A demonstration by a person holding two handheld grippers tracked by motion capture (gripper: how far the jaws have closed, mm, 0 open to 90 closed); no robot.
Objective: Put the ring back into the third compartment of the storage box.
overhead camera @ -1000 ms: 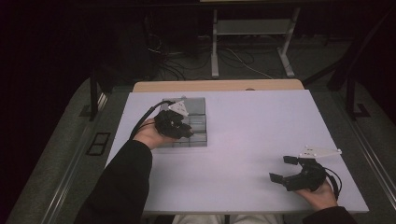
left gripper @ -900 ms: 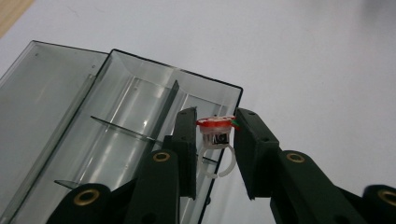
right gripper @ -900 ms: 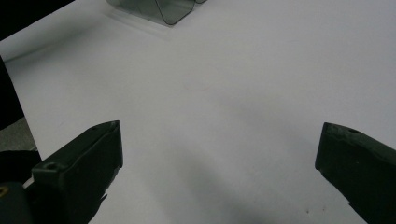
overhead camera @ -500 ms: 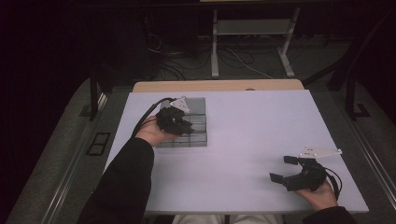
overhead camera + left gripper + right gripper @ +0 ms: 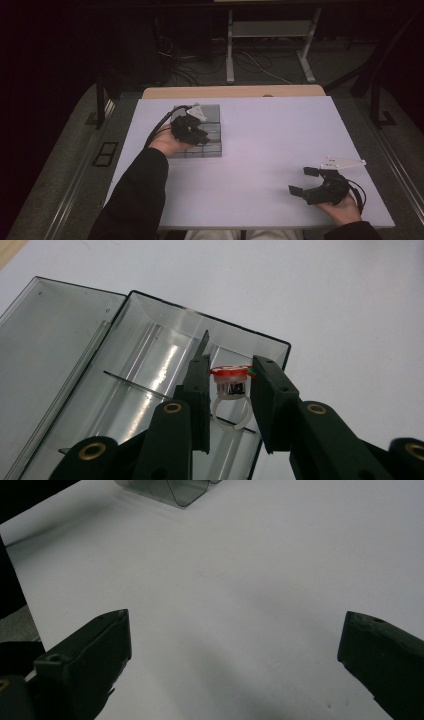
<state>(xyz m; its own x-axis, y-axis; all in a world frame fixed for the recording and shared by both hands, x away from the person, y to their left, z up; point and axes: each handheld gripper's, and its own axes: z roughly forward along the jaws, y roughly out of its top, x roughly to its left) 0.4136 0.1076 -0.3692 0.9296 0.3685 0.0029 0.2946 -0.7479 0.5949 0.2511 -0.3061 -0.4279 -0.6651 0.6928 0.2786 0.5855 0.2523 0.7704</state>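
**Left tongs on the ring, right tongs idle**

Your left tongs [image 5: 230,390] sit over the clear plastic box [image 5: 150,370], jaws closed in on a small ring [image 5: 231,390] with a red top and a white band. Both jaws press against the sides of the ring's head, and the band hangs below between them. In the left gripper view the ring sits at the box's far right compartment, near the corner, with thin dividers running across the tray beneath it. The box's lid [image 5: 45,340] lies open flat beside the tray.

In the high view your left hand [image 5: 167,142] reaches forward from a dark sleeve [image 5: 135,195], palm wrapped round the back of the left tongs [image 5: 192,131], which point toward the far side of the counter [image 5: 280,140] and rest over the box [image 5: 212,131] at the counter's left.

Your right hand [image 5: 340,207] lies low at the near right corner of the counter, well apart from the box, holding the right tongs [image 5: 302,181] pointed leftward. Their jaws stand wide apart with nothing between them; in the right gripper view [image 5: 235,645] you see bare white counter between the two tips and a corner of the box [image 5: 165,490] far ahead.
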